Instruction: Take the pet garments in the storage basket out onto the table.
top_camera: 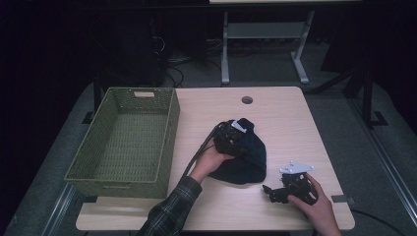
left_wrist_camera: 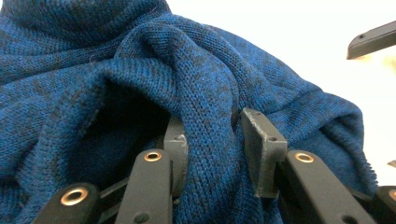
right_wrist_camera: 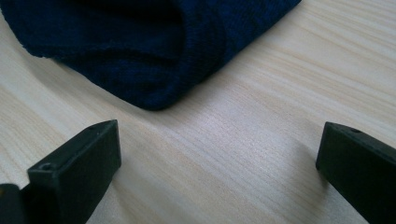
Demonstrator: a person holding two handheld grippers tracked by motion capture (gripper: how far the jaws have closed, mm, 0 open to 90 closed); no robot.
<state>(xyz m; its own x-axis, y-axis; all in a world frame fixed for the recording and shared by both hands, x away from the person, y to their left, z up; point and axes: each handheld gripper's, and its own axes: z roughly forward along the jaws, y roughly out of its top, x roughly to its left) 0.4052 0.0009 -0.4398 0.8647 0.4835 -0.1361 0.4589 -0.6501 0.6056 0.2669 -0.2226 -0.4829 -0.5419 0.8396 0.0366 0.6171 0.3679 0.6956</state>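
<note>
A dark blue knitted garment (top_camera: 246,160) lies bunched in the middle of the wooden table (top_camera: 290,123). My left gripper (top_camera: 231,137) rests on top of it, shut on a thick fold of the blue knit (left_wrist_camera: 210,130), which fills the gap between both pads. To the right, near the front edge, my right gripper (top_camera: 273,192) sits low over the bare wood with its jaws wide open and nothing between them. The garment's rounded hem (right_wrist_camera: 154,88) lies a short way ahead of the right gripper (right_wrist_camera: 217,163).
An empty green woven basket (top_camera: 169,142) stands along the table's left side. A round cable hole (top_camera: 247,100) sits at the far middle of the table. Behind the table are a desk frame and cables on the floor.
</note>
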